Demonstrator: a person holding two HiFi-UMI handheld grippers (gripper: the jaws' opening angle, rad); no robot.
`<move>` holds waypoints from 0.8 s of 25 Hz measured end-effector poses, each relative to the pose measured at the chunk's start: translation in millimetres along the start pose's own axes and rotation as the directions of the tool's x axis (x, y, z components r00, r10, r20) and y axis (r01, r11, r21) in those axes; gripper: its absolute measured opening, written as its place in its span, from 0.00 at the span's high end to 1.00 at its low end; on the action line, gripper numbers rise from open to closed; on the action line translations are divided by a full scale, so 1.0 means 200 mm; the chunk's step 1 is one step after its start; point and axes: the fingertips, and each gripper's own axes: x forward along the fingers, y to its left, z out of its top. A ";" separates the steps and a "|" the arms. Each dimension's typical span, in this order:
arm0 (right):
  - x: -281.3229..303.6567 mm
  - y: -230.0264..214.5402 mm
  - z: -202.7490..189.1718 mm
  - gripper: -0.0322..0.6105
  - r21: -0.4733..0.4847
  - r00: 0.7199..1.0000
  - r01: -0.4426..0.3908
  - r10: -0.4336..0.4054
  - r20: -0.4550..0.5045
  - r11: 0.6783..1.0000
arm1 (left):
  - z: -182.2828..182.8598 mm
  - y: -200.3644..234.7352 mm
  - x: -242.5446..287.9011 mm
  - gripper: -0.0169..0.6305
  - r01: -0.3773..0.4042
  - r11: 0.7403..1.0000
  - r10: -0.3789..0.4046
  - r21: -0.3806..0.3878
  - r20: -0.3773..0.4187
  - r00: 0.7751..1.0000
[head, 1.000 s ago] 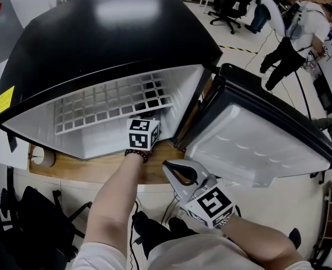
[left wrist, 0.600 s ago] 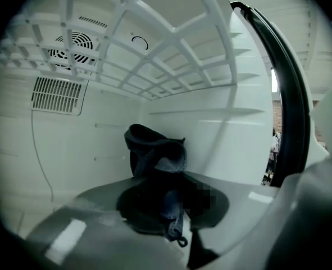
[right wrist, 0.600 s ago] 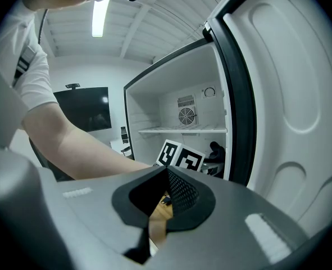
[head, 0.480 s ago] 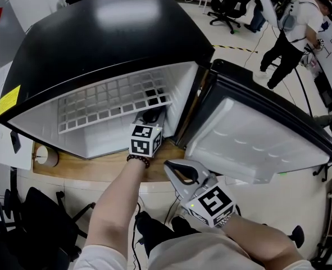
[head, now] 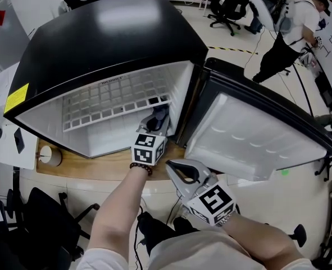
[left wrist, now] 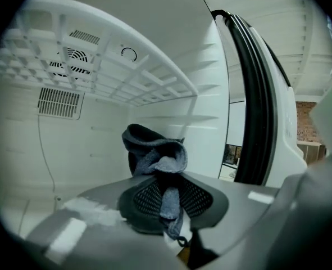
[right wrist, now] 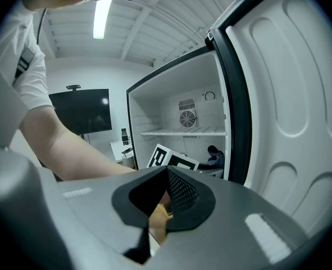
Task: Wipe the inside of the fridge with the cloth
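The left gripper is pinching the grey-blue cloth by a bunched fold, at the fridge's front edge near its right wall. Soft, light and floppy, the cloth is likely handling best gripped mid-bunch. The right gripper is hanging pressed together, empty.

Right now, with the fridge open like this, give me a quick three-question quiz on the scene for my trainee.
1. True or false: the left gripper is shut on the cloth.
2. The right gripper has its jaws: A apart, B together and empty, C closed on the cloth.
3. Fill in: the fridge door stands ____.
Key: 1 true; 2 B; 3 open.
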 end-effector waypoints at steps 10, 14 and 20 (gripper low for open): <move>-0.06 0.04 0.02 0.95 -0.003 1.000 0.004 -0.003 0.019 1.000 | -0.01 -0.12 -0.10 0.89 0.025 1.000 -0.025 0.013 -0.004 1.000; -0.09 0.05 0.02 0.95 -0.005 1.000 0.002 -0.001 0.024 1.000 | -0.01 -0.16 -0.13 0.89 0.036 0.999 -0.036 0.016 -0.005 0.999; -0.12 0.04 0.05 0.95 -0.013 0.999 -0.005 0.005 0.040 1.000 | -0.01 -0.22 -0.16 0.89 0.043 0.999 -0.043 0.022 -0.009 0.999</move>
